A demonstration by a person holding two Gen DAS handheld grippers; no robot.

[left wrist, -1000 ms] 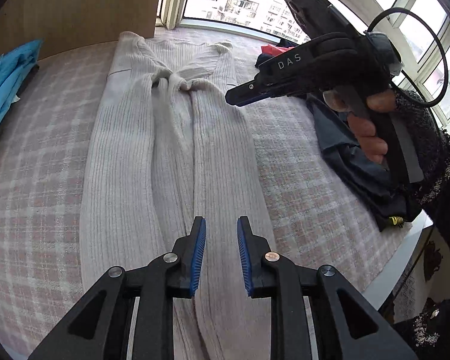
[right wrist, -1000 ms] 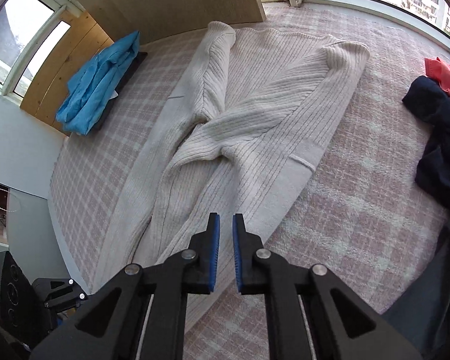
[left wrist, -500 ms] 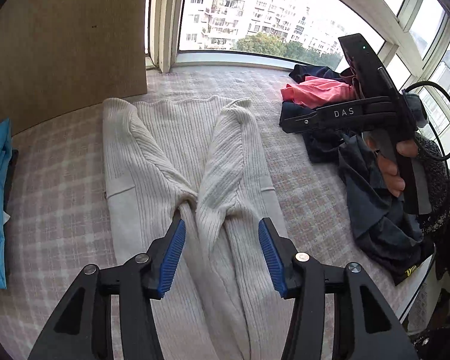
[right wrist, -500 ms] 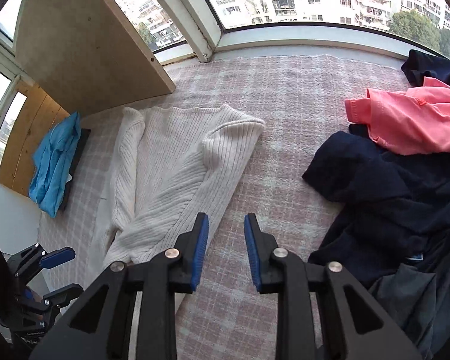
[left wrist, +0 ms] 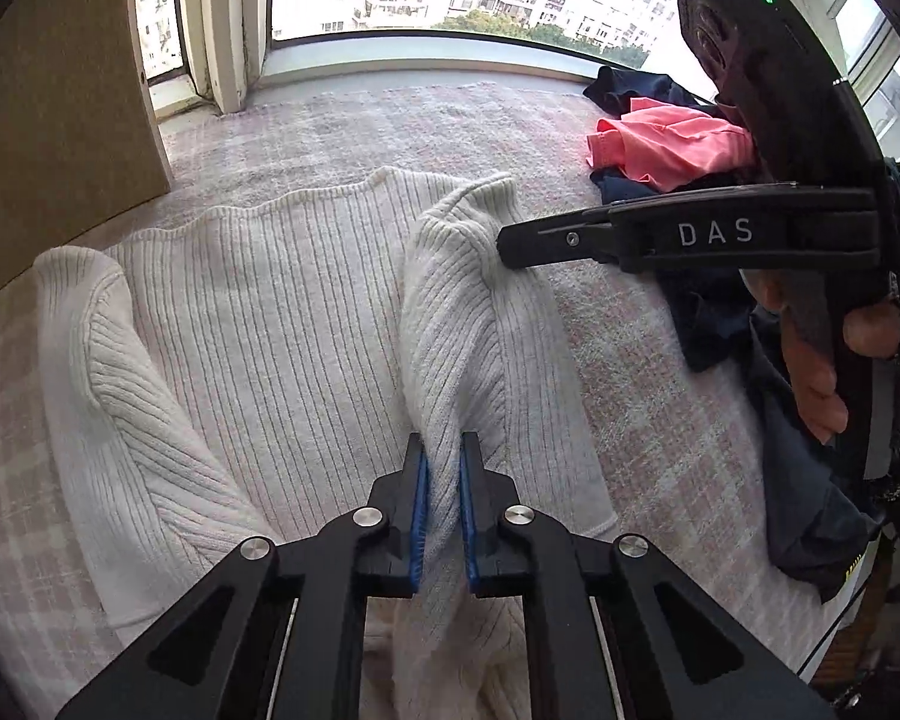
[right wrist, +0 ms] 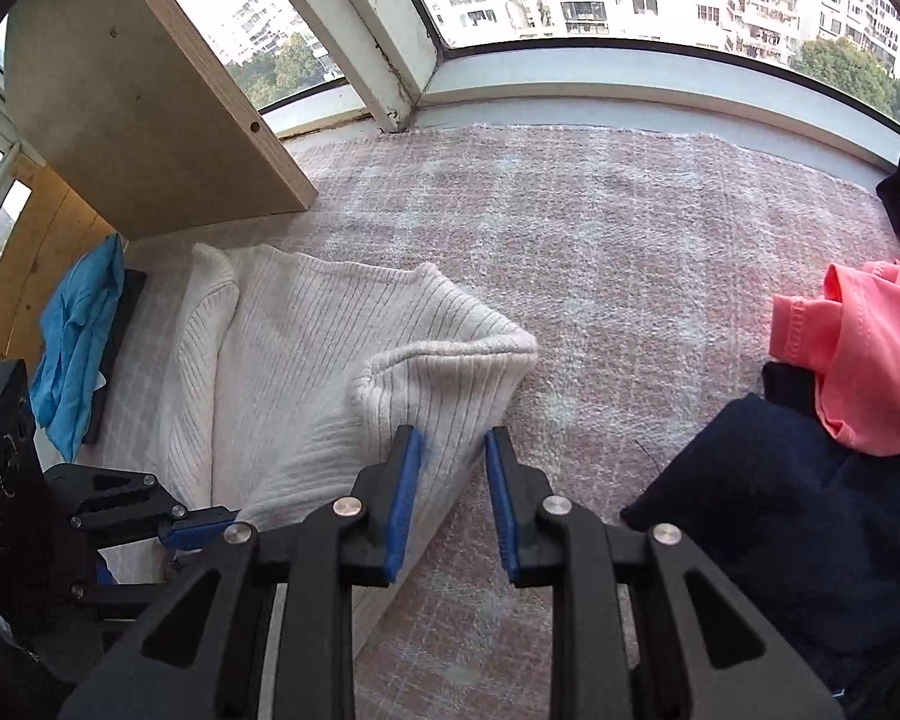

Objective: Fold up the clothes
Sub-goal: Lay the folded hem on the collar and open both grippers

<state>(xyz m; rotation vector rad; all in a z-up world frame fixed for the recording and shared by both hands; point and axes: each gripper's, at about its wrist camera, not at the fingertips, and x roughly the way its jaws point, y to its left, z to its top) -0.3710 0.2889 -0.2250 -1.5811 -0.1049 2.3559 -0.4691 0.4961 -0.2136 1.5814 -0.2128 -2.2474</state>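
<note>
A cream ribbed sweater (left wrist: 282, 324) lies flat on the checked bed cover, both sleeves folded inward. My left gripper (left wrist: 441, 468) is shut on the right sleeve (left wrist: 450, 372), pinching a ridge of knit between its blue pads. In the right wrist view the same sweater (right wrist: 330, 360) shows with its shoulder corner (right wrist: 498, 354) raised. My right gripper (right wrist: 453, 456) stands open at that shoulder, with knit between its fingers and not pinched. In the left wrist view the right gripper's black tip (left wrist: 510, 243) touches the shoulder.
A pile of dark clothes (right wrist: 810, 528) with a coral pink garment (right wrist: 870, 360) on top lies at the right. A blue garment (right wrist: 78, 330) lies far left. A wooden board (right wrist: 138, 96) leans by the window. Bare checked cover (right wrist: 630, 252) stretches toward the window sill.
My left gripper went from open to shut on the right sleeve. My right gripper moved in to the sweater's shoulder and opened wider. Both views came closer to the sweater's top.
</note>
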